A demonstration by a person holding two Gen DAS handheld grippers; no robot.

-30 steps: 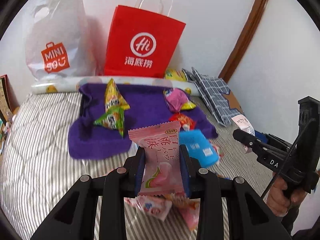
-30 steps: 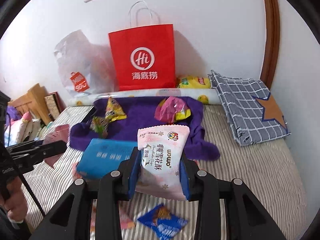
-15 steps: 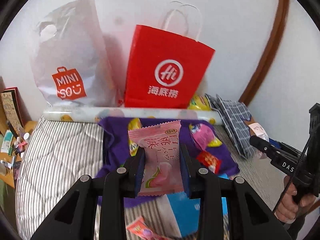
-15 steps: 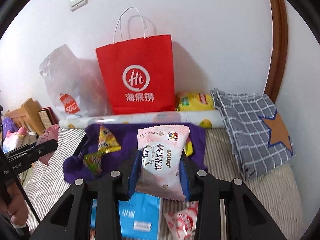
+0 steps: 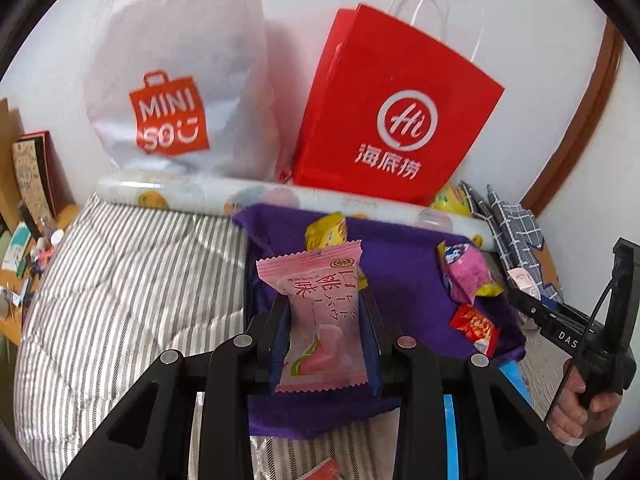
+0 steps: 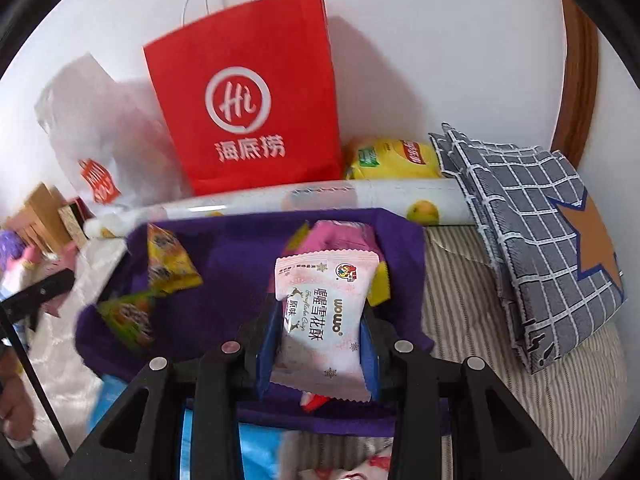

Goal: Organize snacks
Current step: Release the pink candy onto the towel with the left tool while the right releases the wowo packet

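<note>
Both claws are carrying snacks over to the purple cloth (image 5: 400, 264) on the bed (image 5: 132, 280). The left claw (image 5: 325, 344) pinches a pink pack (image 5: 320, 316). The right claw (image 6: 320, 344) pinches a white pack (image 6: 320, 316). Each pack stands up tall, its long side running up and down, above the cloth. I think the next move is to lower them onto a bare spot and let go.

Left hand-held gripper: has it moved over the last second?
Yes. The left hand-held gripper, shut on the pink peach candy, has advanced toward the wall: the red Haidilao bag looms larger, and the purple cloth now lies beneath its fingers.
</note>
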